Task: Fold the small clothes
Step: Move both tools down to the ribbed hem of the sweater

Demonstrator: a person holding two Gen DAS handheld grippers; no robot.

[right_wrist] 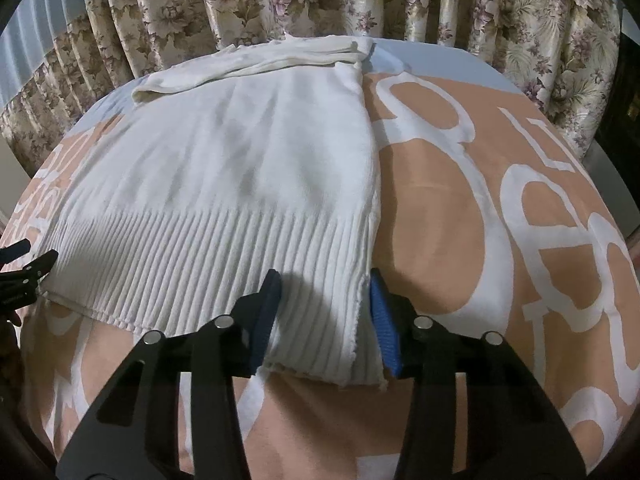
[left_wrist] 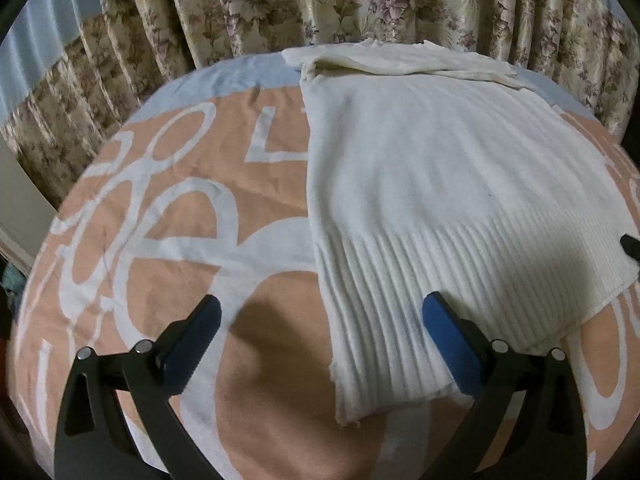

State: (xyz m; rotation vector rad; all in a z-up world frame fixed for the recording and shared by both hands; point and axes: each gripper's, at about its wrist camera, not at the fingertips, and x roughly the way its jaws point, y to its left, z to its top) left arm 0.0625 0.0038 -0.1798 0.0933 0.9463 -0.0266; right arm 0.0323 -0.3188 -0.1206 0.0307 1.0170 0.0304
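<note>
sweater: off-white knit, smooth above, vertical ribbing in a band along the hem toward 6 o'clock; folded sleeve at 12 o'clock slightly creamier.
bedspread: peach-orange ground with large white looping letters and rings; pale blue strip at the far edge, 12 o'clock.
curtain: beige-gold, printed with mauve and cream flowers and olive leaves; plain pale blue panel at 10 o'clock.
left gripper: black frame, blue ridged pads, silver rivets.
right gripper: black frame, brighter blue ridged pads, silver rivets.
</note>
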